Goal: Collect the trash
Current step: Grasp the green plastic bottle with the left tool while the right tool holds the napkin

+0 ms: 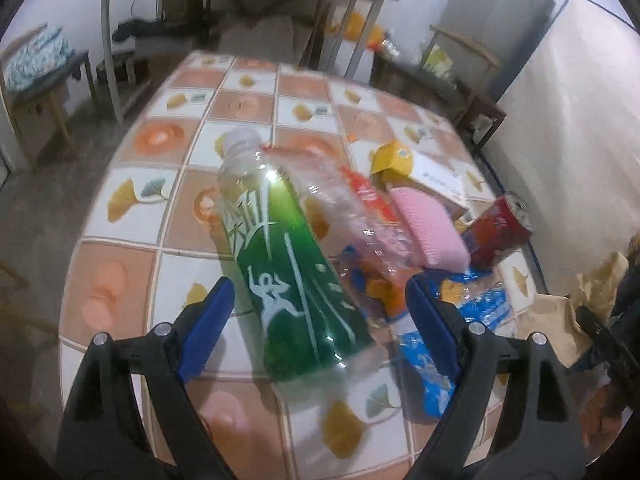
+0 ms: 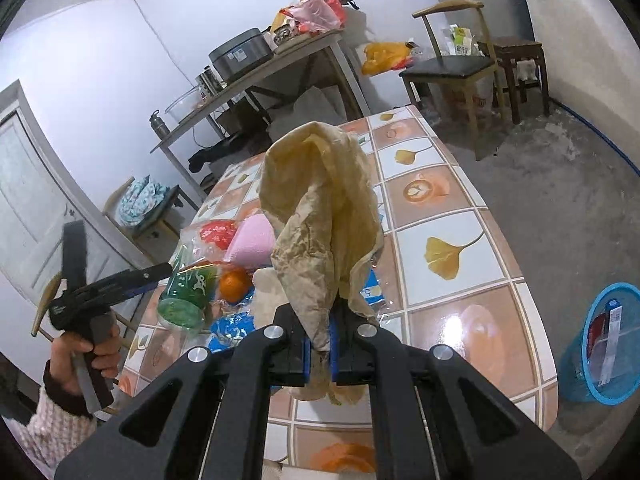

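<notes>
A green-labelled plastic bottle (image 1: 288, 264) with a white cap lies on the tiled table (image 1: 132, 208), between the open jaws of my left gripper (image 1: 320, 312). The jaws stand well apart on either side of its lower half. Beside it lie a crushed clear bottle (image 1: 352, 208), a pink sponge (image 1: 428, 228), a red can (image 1: 500, 228), a yellow carton (image 1: 392, 158) and blue wrappers (image 1: 476, 308). My right gripper (image 2: 319, 344) is shut on a crumpled brown paper bag (image 2: 324, 208) and holds it up above the table (image 2: 460, 312). The green bottle (image 2: 188, 288) and the left gripper (image 2: 160, 274) show at the left there.
A blue mesh trash basket (image 2: 604, 344) with some trash in it stands on the floor right of the table. An orange (image 2: 235, 285) lies among the trash. Chairs (image 2: 452, 68), a stool and a cluttered metal side table (image 2: 256, 76) stand behind.
</notes>
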`<state>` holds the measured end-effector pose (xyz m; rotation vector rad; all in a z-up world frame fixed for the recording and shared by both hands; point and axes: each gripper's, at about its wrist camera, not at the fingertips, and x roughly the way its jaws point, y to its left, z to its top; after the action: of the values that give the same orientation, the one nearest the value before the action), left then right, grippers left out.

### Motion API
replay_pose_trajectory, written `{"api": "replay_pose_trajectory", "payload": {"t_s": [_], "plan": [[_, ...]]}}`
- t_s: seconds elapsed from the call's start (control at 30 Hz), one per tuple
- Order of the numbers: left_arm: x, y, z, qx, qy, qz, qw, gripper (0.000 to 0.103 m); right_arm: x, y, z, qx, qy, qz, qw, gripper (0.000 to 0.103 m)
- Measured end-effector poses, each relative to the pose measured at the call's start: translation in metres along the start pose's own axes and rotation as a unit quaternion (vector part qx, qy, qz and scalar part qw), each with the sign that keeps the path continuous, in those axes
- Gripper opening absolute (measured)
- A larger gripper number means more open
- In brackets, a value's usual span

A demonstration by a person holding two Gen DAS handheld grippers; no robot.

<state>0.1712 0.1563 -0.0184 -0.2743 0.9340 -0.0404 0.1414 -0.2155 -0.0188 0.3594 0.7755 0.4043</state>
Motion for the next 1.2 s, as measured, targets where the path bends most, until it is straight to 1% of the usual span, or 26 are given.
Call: {"api": "replay_pose_trajectory", "payload": {"t_s": [0.03, 0.07, 0.1, 0.13, 0.17, 0.2, 0.27, 0.4, 0.63, 0.7, 0.73, 0.83, 0.9, 1.03, 1.13, 1.2], "plan": [[0.007, 0.005, 0.002, -0.011, 0.014, -0.002, 0.9998, 0.083, 0.001, -0.003, -0.001, 0.004, 0.000, 0.001, 1.000, 0.007], [0.013, 0.009, 0.002, -0.017, 0.022, -0.005, 0.9996, 0.080, 0.001, -0.005, -0.001, 0.007, 0.000, 0.002, 1.000, 0.007], [0.017, 0.013, 0.002, -0.028, 0.035, -0.015, 0.9989, 0.072, 0.003, -0.007, -0.002, 0.011, 0.000, 0.004, 1.000, 0.007], [0.020, 0.016, 0.001, -0.036, 0.043, -0.024, 0.9981, 0.068, 0.004, -0.009, -0.002, 0.013, 0.001, 0.005, 1.000, 0.007], [0.021, 0.019, -0.001, -0.043, 0.049, -0.029, 0.9975, 0.061, 0.005, -0.011, -0.002, 0.015, 0.003, 0.007, 1.000, 0.007], [0.023, 0.023, -0.002, -0.051, 0.052, -0.033, 0.9968, 0.058, 0.007, -0.011, -0.002, 0.016, 0.004, 0.008, 1.000, 0.007], [0.020, 0.027, -0.006, -0.059, 0.048, -0.042, 0.9962, 0.058, 0.009, -0.011, -0.002, 0.017, 0.007, 0.011, 1.000, 0.007], [0.010, 0.033, -0.016, -0.059, 0.047, -0.040, 0.9963, 0.055, 0.011, -0.007, -0.002, 0.009, 0.010, 0.013, 1.000, 0.007], [-0.022, 0.043, -0.051, -0.055, 0.058, -0.026, 0.9964, 0.053, 0.014, -0.001, -0.006, -0.002, 0.019, 0.005, 1.000, 0.007], [-0.028, 0.041, -0.057, -0.045, 0.065, -0.021, 0.9966, 0.054, 0.015, -0.001, -0.007, -0.002, 0.022, 0.005, 1.000, 0.007], [-0.029, 0.040, -0.057, -0.039, 0.066, -0.018, 0.9969, 0.054, 0.016, -0.001, -0.008, -0.002, 0.023, 0.005, 1.000, 0.007], [-0.025, 0.038, -0.052, -0.024, 0.070, -0.005, 0.9973, 0.061, 0.015, 0.003, -0.009, -0.003, 0.024, 0.007, 1.000, 0.007], [-0.016, 0.038, -0.045, -0.021, 0.081, -0.008, 0.9964, 0.061, 0.012, 0.004, -0.011, -0.005, 0.022, 0.008, 1.000, 0.007], [0.001, 0.043, -0.040, -0.036, 0.106, -0.027, 0.9933, 0.062, 0.005, 0.004, -0.012, -0.002, 0.017, 0.012, 1.000, 0.007], [0.001, 0.042, -0.041, -0.032, 0.100, -0.028, 0.9941, 0.062, 0.004, 0.004, -0.013, -0.001, 0.019, 0.010, 1.000, 0.007], [0.000, 0.044, -0.043, -0.039, 0.095, -0.032, 0.9942, 0.061, 0.002, 0.004, -0.013, -0.002, 0.020, 0.008, 1.000, 0.007]]}}
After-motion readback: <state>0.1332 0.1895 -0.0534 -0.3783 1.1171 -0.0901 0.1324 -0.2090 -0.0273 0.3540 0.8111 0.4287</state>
